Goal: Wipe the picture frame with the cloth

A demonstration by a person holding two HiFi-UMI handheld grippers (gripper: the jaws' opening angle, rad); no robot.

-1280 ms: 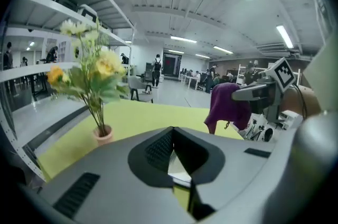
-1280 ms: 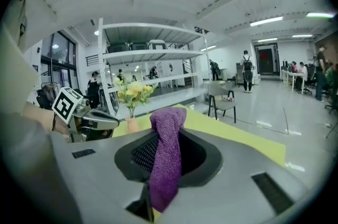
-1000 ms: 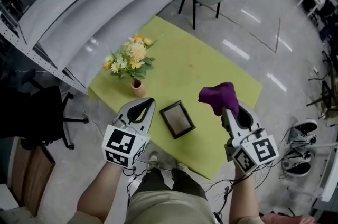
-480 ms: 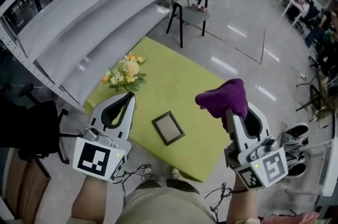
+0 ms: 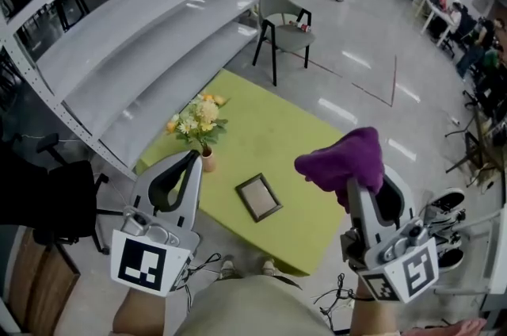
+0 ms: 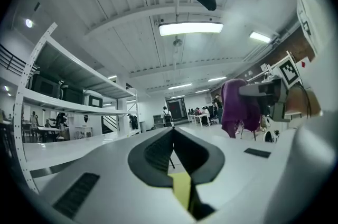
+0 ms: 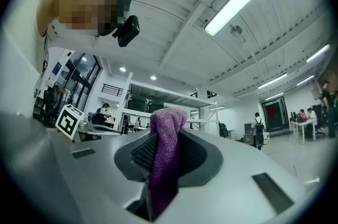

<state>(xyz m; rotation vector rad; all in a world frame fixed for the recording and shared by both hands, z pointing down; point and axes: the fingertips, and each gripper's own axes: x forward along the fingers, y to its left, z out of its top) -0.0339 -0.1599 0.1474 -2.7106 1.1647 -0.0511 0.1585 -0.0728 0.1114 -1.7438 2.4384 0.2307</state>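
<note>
While the dark-rimmed rectangular picture frame (image 5: 258,196) lies flat near the front edge of the lime-green table (image 5: 269,128), untouched, I have drawn both grippers up and back from it over the last second. My right gripper (image 5: 353,185) stays clamped on the bunched purple cloth (image 5: 344,158), held high and well clear. My left gripper (image 5: 192,160) has its jaws pressed together on nothing. Wiping, I judge, must wait until the cloth comes down again.
</note>
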